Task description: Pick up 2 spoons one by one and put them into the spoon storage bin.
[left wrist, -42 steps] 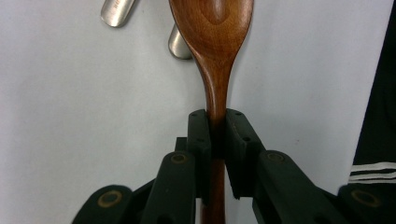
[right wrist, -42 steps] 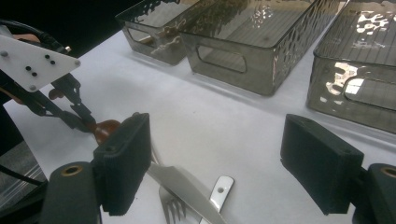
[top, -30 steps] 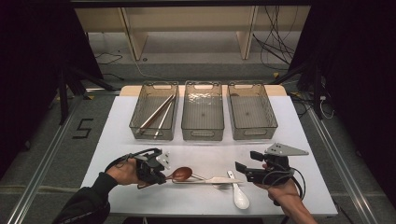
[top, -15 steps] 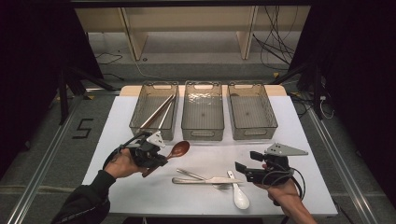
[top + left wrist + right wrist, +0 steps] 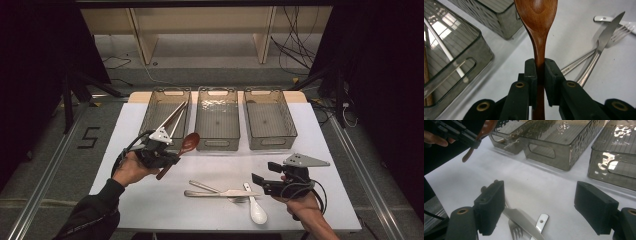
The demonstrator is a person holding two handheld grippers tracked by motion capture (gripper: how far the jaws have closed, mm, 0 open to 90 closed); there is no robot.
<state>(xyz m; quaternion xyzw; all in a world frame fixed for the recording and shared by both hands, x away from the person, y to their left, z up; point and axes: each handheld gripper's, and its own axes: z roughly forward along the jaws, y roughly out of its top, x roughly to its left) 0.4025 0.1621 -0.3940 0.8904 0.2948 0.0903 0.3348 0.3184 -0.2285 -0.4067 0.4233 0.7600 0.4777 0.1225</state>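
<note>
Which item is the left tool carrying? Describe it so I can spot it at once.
Start at the left bin of the three on the white table. Just in front of it, the left tool clamps a wooden spoon: brown, unlike the metal cutlery and white spoon lying nearby.

On the white counter (image 5: 150,197) three grey see-through bins stand in a row near the far edge. The left bin (image 5: 152,107) holds chopsticks (image 5: 176,116) that lean against its wall. The middle bin (image 5: 217,117) and the right bin (image 5: 270,117) have nothing visible inside. Near the near edge lie a metal knife (image 5: 220,192) and a fork (image 5: 212,190), crossing each other, and a white spoon (image 5: 256,207) just beside them.
</note>
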